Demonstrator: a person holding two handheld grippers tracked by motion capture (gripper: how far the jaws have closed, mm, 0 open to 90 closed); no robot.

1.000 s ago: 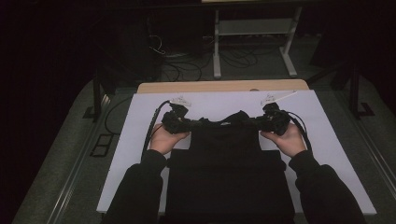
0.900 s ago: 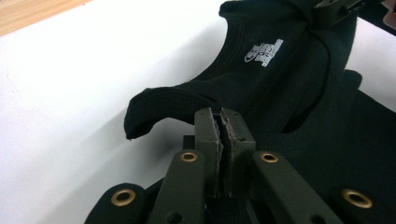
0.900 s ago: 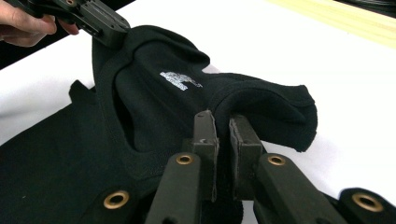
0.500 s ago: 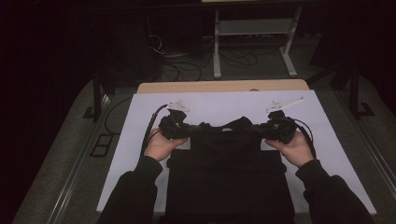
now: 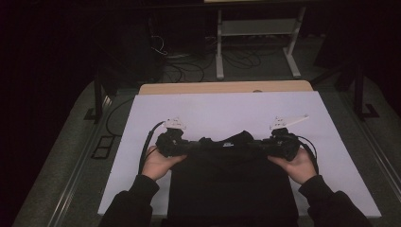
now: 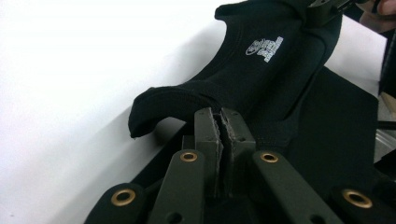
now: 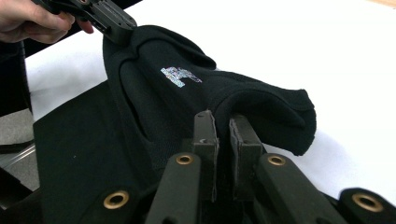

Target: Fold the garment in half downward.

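White table cover bare around black garment, wooden edge beyond

We count one black garment with one small printed logo. Two tools: the left tool and the right tool, one per hand, so two hands. One table, under one white sheet. One metal stand behind.
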